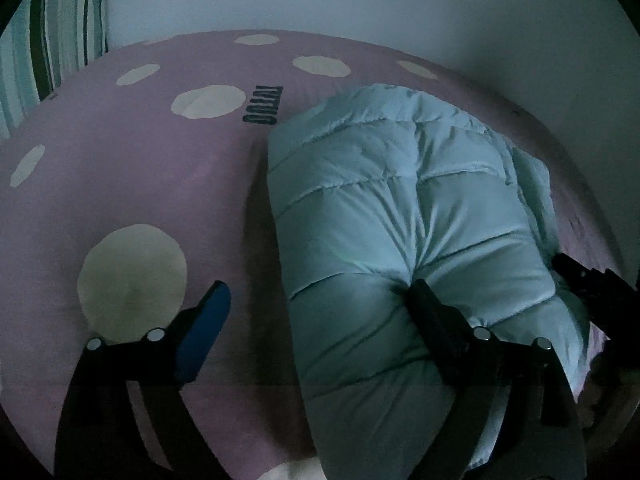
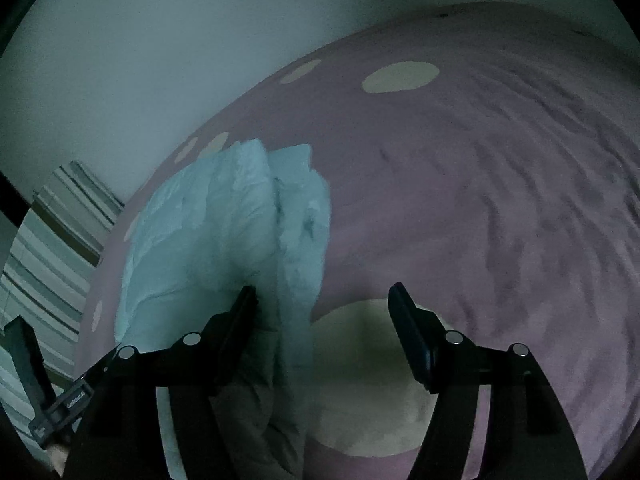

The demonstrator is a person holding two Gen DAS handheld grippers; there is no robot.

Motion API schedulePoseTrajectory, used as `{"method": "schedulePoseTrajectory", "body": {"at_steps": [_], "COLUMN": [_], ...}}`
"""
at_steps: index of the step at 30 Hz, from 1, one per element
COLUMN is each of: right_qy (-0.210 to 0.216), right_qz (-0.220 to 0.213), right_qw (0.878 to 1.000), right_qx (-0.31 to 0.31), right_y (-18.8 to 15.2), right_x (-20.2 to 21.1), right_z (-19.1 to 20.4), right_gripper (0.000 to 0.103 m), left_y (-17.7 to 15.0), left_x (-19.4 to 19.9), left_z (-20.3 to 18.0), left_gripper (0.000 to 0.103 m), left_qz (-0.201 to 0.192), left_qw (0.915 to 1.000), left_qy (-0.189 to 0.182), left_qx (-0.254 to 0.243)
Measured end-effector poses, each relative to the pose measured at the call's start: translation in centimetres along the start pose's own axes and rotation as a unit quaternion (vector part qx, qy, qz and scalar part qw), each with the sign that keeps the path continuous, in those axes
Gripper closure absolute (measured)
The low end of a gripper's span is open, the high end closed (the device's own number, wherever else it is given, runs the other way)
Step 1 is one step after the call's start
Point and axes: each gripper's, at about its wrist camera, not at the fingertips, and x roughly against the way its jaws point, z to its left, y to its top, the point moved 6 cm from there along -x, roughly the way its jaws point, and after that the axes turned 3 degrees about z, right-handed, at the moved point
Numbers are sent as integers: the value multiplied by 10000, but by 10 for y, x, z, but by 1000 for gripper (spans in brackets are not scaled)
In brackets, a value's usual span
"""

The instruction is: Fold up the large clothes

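A pale blue quilted puffer jacket (image 1: pixel 400 208) lies folded into a thick bundle on the pink bedsheet (image 1: pixel 140 184) with cream dots. My left gripper (image 1: pixel 318 294) is open wide over the bundle's near left edge. Its right finger (image 1: pixel 424 300) rests on the padding and its blue-padded left finger (image 1: pixel 212 312) hangs over bare sheet. In the right wrist view the jacket (image 2: pixel 208 240) fills the left side. My right gripper (image 2: pixel 324 296) is open, with its left finger (image 2: pixel 244 308) against the jacket's right edge and the other finger above a cream dot (image 2: pixel 360 380). The right gripper (image 1: pixel 588 280) also shows beyond the bundle in the left wrist view.
A striped pillow or cushion (image 1: pixel 52 40) stands at the bed's far left against a white wall (image 1: pixel 400 8). A dark printed word (image 1: pixel 264 106) marks the sheet behind the jacket. Wrinkled pink sheet (image 2: pixel 500 180) stretches to the right of the bundle. The room is dim.
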Motion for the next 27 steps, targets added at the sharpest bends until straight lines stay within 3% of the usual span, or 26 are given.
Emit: {"method": "schedulePoseTrajectory", "body": {"at_steps": [11, 18, 20, 27], "right_qy": [-452, -1068, -1174, -1428], "right_qz": [-210, -515, -561, -825], "right_qw": [9987, 9914, 9888, 9792], "right_qx": [-53, 561, 732, 1185], "right_y": [4, -10, -19, -43], "right_x": [24, 57, 64, 89], "right_z": [-10, 10, 17, 37], "right_gripper": [36, 35, 26, 23], "left_y": [-1, -10, -14, -29], "left_x": [10, 29, 38, 67], "left_z": [-5, -3, -2, -4], "left_gripper": [12, 12, 11, 9], "left_qz": [-130, -309, -394, -573], "left_qw": [9995, 9979, 9974, 9956], "left_qy": [250, 575, 595, 740], "left_qx": [-132, -57, 56, 71]}}
